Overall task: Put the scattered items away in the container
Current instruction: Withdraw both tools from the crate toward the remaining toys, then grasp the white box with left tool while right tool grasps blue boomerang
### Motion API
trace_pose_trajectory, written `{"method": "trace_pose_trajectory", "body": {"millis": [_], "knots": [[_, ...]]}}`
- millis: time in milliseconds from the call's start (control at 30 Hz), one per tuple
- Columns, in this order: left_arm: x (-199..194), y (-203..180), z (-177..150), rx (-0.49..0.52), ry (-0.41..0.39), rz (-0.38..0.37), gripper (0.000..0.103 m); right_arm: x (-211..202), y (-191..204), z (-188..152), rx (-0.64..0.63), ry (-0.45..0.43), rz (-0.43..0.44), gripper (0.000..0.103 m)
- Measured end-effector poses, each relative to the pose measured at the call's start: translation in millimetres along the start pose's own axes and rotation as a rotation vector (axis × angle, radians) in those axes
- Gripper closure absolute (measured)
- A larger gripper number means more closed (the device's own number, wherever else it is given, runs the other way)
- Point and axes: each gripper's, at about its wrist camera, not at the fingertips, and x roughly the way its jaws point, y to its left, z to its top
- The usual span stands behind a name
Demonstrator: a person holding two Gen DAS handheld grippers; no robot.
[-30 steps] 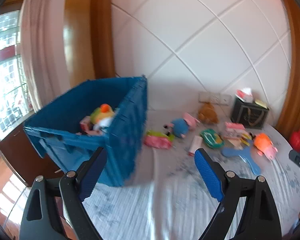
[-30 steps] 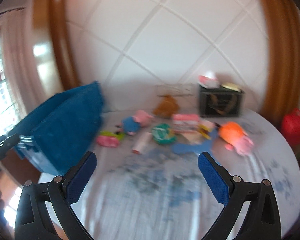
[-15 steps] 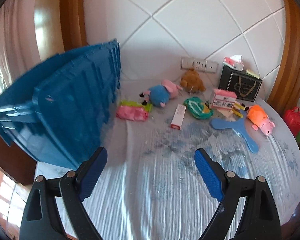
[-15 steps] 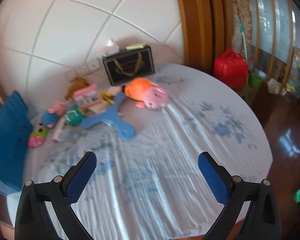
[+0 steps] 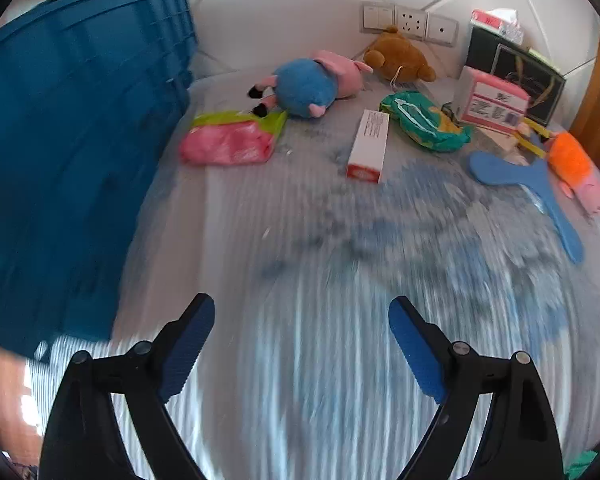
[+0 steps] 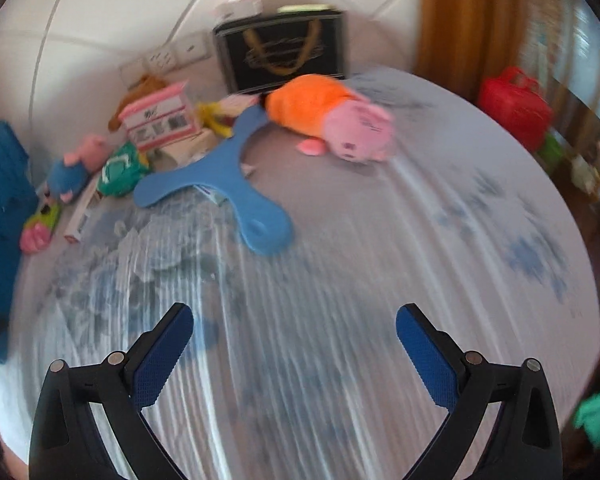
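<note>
1. The left gripper [image 5: 302,320] is wide open and holds nothing. The right gripper [image 6: 294,328] is wide open too, and it is empty.
2. The blue bin [image 5: 72,140] stands on the left side of the bed [image 5: 300,280]. Its wall is very near the left gripper. Its inside does not show in either view.
3. The things to tidy lie at the far side of the bed: a pink pack [image 5: 228,142], a blue pig [image 5: 308,86], a white box [image 5: 369,145], a green pack [image 5: 424,122], a pink box [image 5: 492,104], a blue toy [image 6: 228,168] and an orange pig [image 6: 332,114].
4. The left gripper could bump the bin, because the wall is so close on its left.
5. Both views are blurry, so a grab made now could miss.
6. The things lie close together. Wide jaws could push a neighbour away or pinch two at once.
7. The soft pigs could slip or flop if held by an ear or a leg.
8. The flat blue toy lies on the sheet, so the fingers could catch cloth.
9. The left view shows the tall bin wall and a brown bear [image 5: 398,60] well. The right view shows only the bin's edge.
10. The right view shows a red basket [image 6: 516,106] off the bed's right side. The left view shows only a bit of red there.
</note>
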Motion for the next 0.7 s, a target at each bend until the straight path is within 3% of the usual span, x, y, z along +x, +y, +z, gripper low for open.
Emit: {"method": "trace_pose_trajectory", "body": {"millis": [333, 533, 700], "knots": [[117, -60, 104, 0.074, -0.012, -0.091, 0.02, 111, 42, 68, -0.198, 0.031, 0.013, 0.0], [171, -77, 127, 0.089, 0.062, -0.095, 0.019, 146, 48, 85, -0.24, 0.048, -0.012, 0.0], [182, -78, 136, 0.024, 0.037, -0.133, 0.016, 163, 49, 85, -0.251, 0.069, -0.009, 0.0]]}}
